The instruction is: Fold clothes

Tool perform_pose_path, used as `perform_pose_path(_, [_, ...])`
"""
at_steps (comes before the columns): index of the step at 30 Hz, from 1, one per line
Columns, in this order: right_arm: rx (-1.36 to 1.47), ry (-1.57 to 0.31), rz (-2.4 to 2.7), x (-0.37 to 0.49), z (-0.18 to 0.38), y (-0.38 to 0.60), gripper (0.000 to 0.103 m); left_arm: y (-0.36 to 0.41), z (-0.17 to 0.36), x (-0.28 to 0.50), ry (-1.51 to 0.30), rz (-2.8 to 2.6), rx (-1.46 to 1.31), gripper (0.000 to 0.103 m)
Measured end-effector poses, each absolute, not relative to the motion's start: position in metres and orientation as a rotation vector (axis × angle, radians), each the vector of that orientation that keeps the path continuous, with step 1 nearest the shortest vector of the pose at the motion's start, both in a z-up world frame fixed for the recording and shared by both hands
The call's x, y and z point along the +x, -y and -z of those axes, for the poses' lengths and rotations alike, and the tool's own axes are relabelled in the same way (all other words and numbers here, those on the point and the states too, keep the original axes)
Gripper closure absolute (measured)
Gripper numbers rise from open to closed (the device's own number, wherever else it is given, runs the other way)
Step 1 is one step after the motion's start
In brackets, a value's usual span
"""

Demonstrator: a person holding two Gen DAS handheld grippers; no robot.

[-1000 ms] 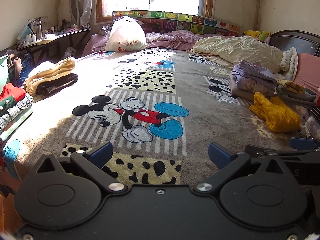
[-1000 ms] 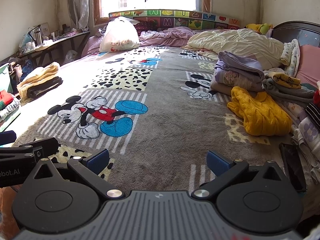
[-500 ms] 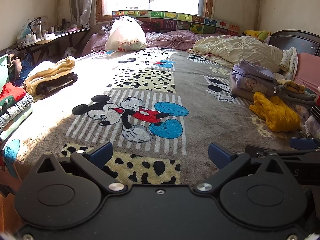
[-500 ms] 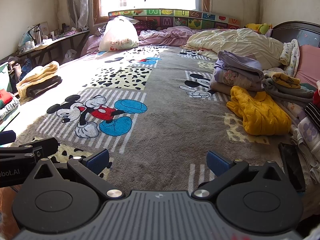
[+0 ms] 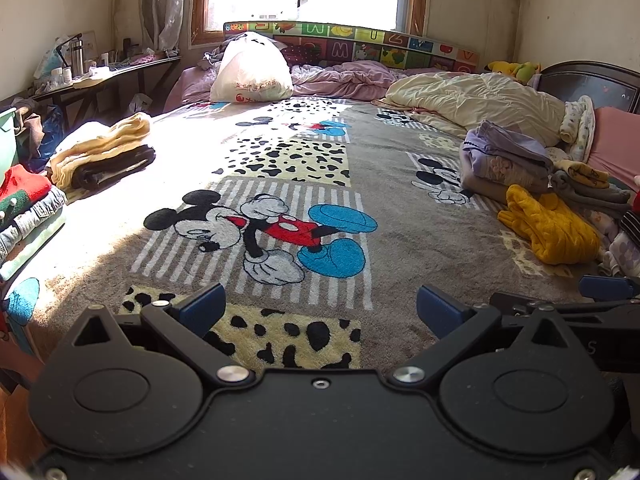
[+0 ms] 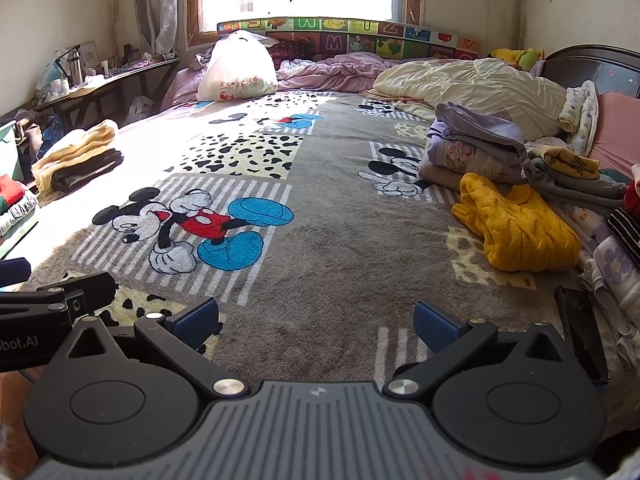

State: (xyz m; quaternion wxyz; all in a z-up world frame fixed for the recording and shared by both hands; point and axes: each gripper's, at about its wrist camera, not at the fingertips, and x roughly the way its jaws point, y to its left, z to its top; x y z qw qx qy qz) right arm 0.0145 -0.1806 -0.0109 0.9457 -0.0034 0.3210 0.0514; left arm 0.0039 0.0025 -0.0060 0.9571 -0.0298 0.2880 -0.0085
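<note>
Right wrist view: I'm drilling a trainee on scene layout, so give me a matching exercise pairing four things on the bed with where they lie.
Things:
1. yellow sweater
2. white plastic bag
3. black phone
4. cream and dark folded stack

Places:
A. far end, below the window
B. left edge of the blanket
C. right side, in front of the purple folded pile
D. near right edge, beside the right tool

Pairs: 1-C, 2-A, 3-D, 4-B

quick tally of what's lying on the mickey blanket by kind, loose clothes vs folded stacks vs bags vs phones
Loose clothes: 1, the yellow sweater
Folded stacks: 2, the purple stack and the cream and dark stack
Bags: 1, the white plastic bag
Phones: 1, the black phone
Total: 5
</note>
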Motion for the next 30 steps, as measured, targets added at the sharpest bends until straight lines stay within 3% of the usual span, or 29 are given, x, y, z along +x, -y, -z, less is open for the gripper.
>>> perform_pose_path(19, [-0.013,-0.669,-0.124,0.023,0.018,0.177,0.0,-0.015,0.012,0.014,-0.594,0.024,-0.116,0.0])
perform_pose_path(30, [0.074,-0.717,-0.289,0.063,0.04,0.159,0.0,-0.091,0.02,0.03,-0.55,-0.096,-0.288,0.0])
